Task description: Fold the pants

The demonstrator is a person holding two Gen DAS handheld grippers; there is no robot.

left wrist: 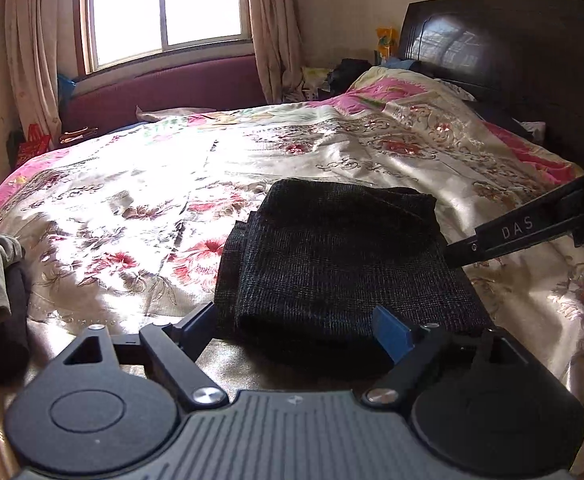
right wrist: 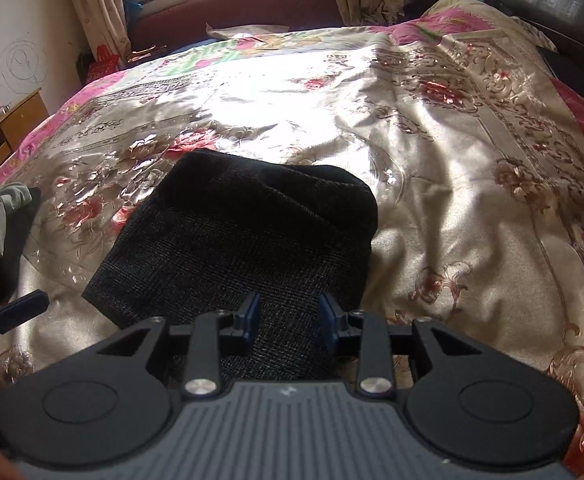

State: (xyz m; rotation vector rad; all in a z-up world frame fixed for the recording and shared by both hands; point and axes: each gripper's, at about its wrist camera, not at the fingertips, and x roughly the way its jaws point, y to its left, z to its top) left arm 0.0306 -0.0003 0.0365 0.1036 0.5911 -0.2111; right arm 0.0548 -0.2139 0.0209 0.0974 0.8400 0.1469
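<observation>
Now: dark pants (left wrist: pixel 332 252), folded into a compact bundle, on the floral bedspread (left wrist: pixel 152 184), long axis toward twelve o'clock. Left claw (left wrist: pixel 292 326) wide open at the near edge, empty. Right claw (right wrist: pixel 290 320) half open above the cloth, empty. Only the left view shows the headboard (left wrist: pixel 512 60).

We get two low, close views over the bed (left wrist: pixel 140 184) toward the window (left wrist: pixel 164 4); the left wrist sits left of the folded pants (left wrist: pixel 332 256), the right wrist directly behind them, and both share them
</observation>
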